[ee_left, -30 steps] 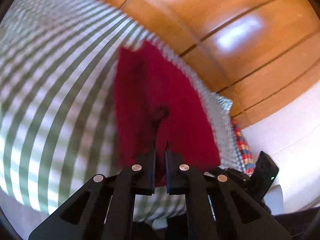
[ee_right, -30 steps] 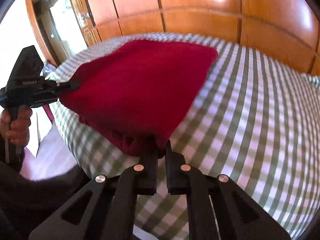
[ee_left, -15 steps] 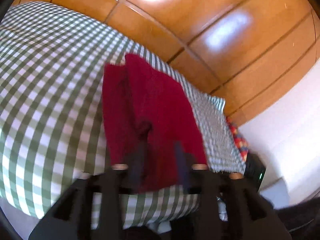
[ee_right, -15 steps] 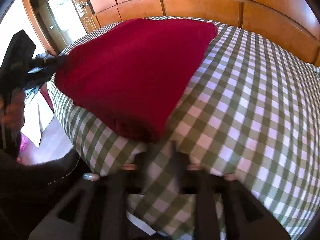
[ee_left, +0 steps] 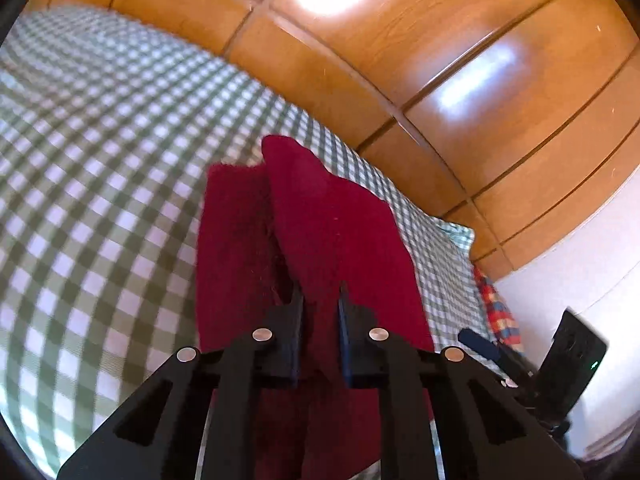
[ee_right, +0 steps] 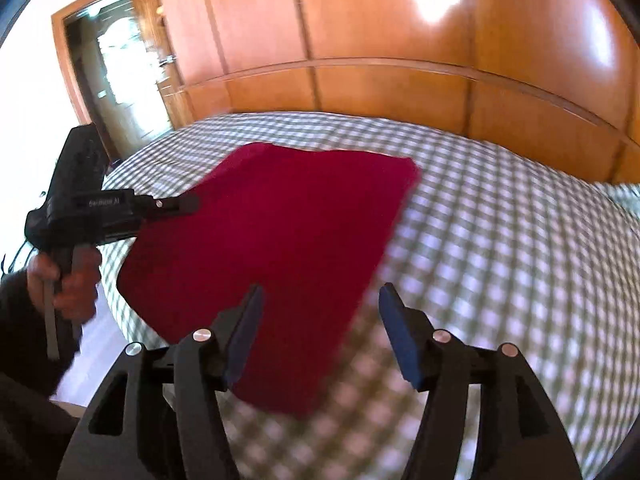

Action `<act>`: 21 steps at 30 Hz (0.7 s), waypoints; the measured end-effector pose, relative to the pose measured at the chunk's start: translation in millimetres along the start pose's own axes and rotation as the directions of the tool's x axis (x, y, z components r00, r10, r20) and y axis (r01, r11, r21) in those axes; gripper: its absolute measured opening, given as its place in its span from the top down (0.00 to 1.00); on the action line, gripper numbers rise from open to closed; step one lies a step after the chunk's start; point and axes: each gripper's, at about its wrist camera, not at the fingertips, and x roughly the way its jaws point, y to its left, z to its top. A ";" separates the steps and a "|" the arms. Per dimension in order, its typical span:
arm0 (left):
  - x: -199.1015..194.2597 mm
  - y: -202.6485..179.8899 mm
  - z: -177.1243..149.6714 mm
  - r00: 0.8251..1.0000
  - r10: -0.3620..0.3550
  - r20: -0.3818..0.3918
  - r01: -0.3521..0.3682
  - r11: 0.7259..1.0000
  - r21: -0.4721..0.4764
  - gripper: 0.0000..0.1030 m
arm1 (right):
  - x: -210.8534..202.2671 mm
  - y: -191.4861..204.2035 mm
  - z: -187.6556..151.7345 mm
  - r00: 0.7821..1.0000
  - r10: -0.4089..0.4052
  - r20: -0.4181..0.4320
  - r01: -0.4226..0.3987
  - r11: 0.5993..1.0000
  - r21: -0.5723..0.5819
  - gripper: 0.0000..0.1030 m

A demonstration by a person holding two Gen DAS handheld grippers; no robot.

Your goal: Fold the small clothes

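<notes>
A dark red garment (ee_right: 280, 236) lies folded flat on the green-and-white checked bed (ee_right: 500, 264). In the left wrist view the red garment (ee_left: 332, 240) shows two overlapping layers. My left gripper (ee_left: 320, 300) is open a little, its fingertips just above the garment's near edge with red cloth seen through the gap. It also shows in the right wrist view (ee_right: 188, 205), at the garment's left edge. My right gripper (ee_right: 320, 300) is wide open and empty, raised above the garment's near corner.
A wooden panelled headboard wall (ee_right: 400, 88) runs behind the bed. A doorway (ee_right: 112, 80) is at the left. A red-and-blue plaid cloth (ee_left: 496, 308) lies past the bed's far end, next to a white wall (ee_left: 580, 280).
Both grippers opened and let go of the red garment, which now lies flat on the bed. The right gripper pulled back and rose; the left stays at the garment's edge.
</notes>
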 end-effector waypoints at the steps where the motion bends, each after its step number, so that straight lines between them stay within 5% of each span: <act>1: -5.6 1.0 -4.6 1.000 0.020 0.017 -0.020 1.000 0.000 0.87 | 7.8 6.3 -1.1 1.000 0.008 -0.018 -0.009 1.000 -0.022 0.42; 4: -1.9 11.7 -17.7 0.991 0.134 -0.016 -0.134 0.991 0.018 0.87 | 39.4 20.3 -17.2 0.994 -0.023 -0.105 0.014 0.997 -0.082 0.41; 8: 3.8 18.3 -21.3 0.983 0.180 -0.036 -0.180 0.984 0.001 0.77 | 41.9 16.9 -23.6 0.996 -0.025 -0.085 0.020 0.998 -0.065 0.41; 10: 1.5 13.7 -16.8 0.969 0.244 -0.019 -0.244 0.970 0.000 0.42 | 40.7 12.6 -23.4 0.996 -0.018 -0.087 0.015 0.999 -0.041 0.39; 11: -1.6 10.7 -14.6 0.965 0.264 -0.004 -0.263 0.965 0.008 0.39 | 41.1 9.7 -24.3 0.996 -0.014 -0.089 0.011 0.999 -0.030 0.38; 21: 4.6 -9.9 -8.2 0.961 0.277 0.011 -0.276 0.952 0.134 0.32 | 34.8 -5.6 -21.2 0.994 0.044 -0.102 -0.036 0.996 0.079 0.19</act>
